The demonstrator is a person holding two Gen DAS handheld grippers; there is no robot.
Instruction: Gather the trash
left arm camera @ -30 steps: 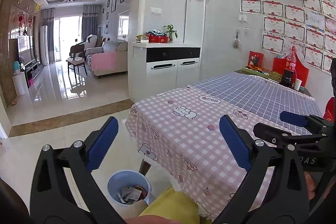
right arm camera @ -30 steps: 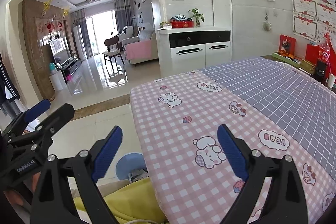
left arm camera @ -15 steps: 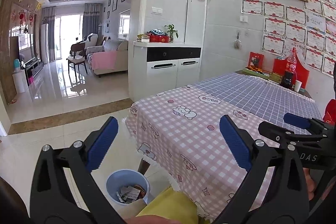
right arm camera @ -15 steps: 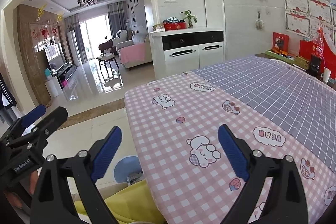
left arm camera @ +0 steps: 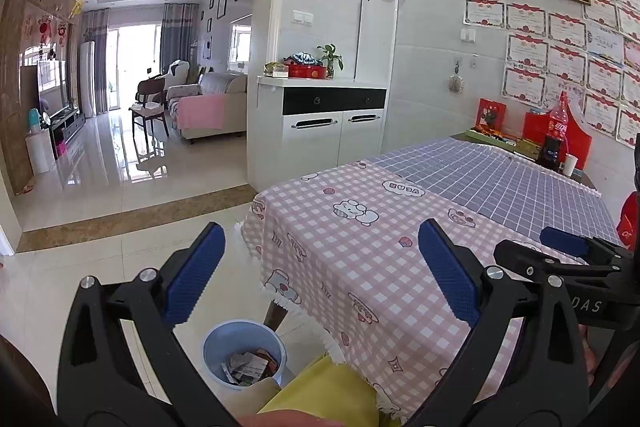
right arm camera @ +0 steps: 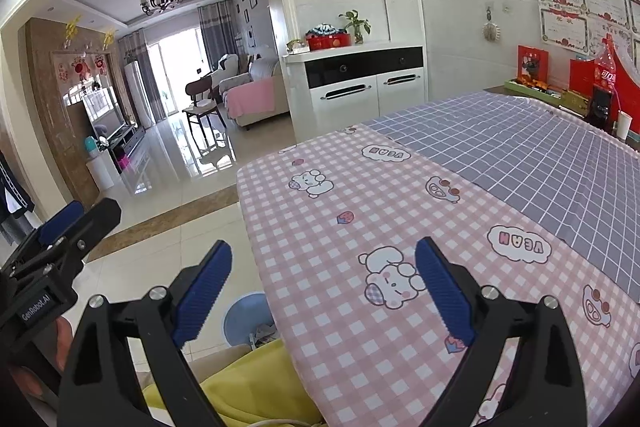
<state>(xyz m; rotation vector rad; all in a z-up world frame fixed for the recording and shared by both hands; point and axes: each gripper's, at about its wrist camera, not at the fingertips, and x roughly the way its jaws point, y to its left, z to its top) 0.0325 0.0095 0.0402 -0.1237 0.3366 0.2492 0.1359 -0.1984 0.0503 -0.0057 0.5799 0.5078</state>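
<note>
We've got both grippers up off the table with jaws spread wide, nothing between the pads. Left gripper (left arm camera: 318, 269) sits over the table corner and floor; right gripper (right arm camera: 324, 289) hangs above the pink checked tablecloth (right arm camera: 360, 227). Trash bin (left arm camera: 244, 355) — light blue, on the tiled floor just beside the table's near corner, by the table leg (left arm camera: 276, 313) — holds crumpled paper and wrappers (left arm camera: 250, 367). From the right wrist view we only see the bin's rim, partly hidden by the table edge. Yellow fabric (left arm camera: 332, 395) lies low in frame, next to the bin.
</note>
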